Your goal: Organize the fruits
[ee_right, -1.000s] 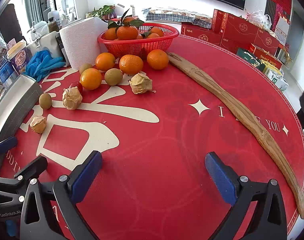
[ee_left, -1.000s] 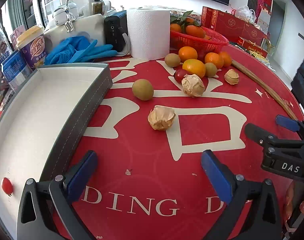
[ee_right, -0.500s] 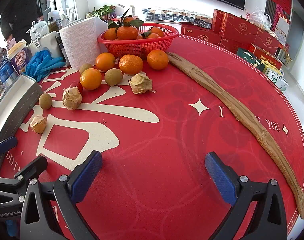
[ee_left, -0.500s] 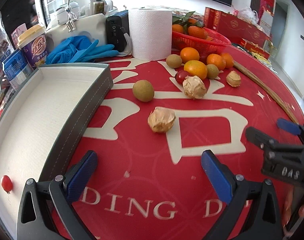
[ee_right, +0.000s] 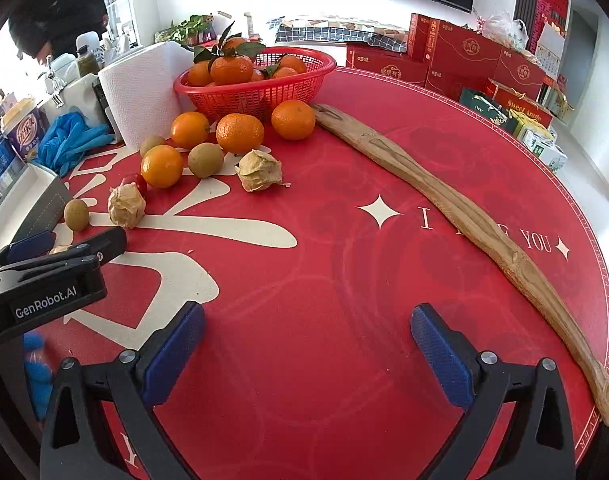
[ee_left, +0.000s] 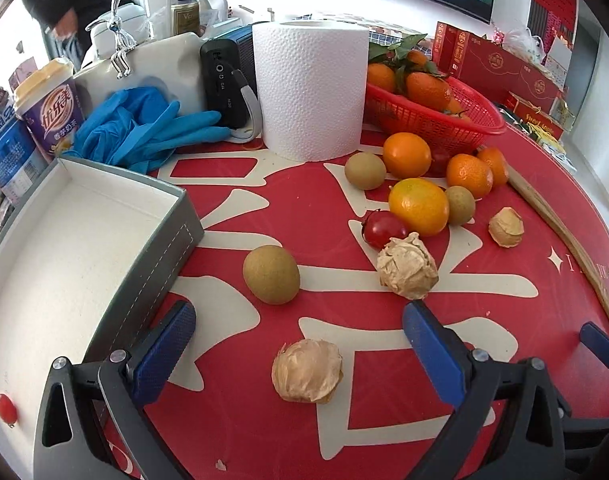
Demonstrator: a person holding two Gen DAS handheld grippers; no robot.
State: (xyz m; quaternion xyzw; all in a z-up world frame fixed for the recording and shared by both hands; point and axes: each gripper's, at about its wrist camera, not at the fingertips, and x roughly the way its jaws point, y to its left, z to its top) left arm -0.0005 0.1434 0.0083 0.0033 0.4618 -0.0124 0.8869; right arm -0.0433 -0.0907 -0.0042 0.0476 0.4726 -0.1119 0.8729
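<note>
The nearest fruit is a husked ground cherry (ee_left: 306, 371): a small round berry wrapped in a dry, crinkled, tan papery husk. It lies on the red tablecloth (ee_left: 344, 200) between the spread blue-padded fingers of the left gripper (ee_left: 300, 352), which touch nothing. Just beyond it sits a smooth, olive-brown kiwi-like fruit (ee_left: 271, 274), close to the right wall of the grey tray (ee_left: 160, 264). The tray has a white floor and holds one cherry tomato (ee_left: 5, 409) near its front left part. Farther toward the middle of the table lie a second husked ground cherry (ee_left: 407, 267), a red cherry tomato (ee_left: 384, 229) touching a large yellow-orange citrus (ee_left: 418, 206), more brown fruits and loose oranges (ee_right: 240, 133), with a third husked fruit (ee_right: 259, 170) to their right. Behind them, near the far edge, stands a red basket (ee_right: 260, 92) of leafy oranges beside a paper towel roll (ee_left: 310, 90). Blue gloves (ee_left: 140, 130) lie behind the tray. The right gripper (ee_right: 308, 344) hangs wide apart and empty over bare cloth, a long wooden stick (ee_right: 464, 216) curving along the right edge.
</note>
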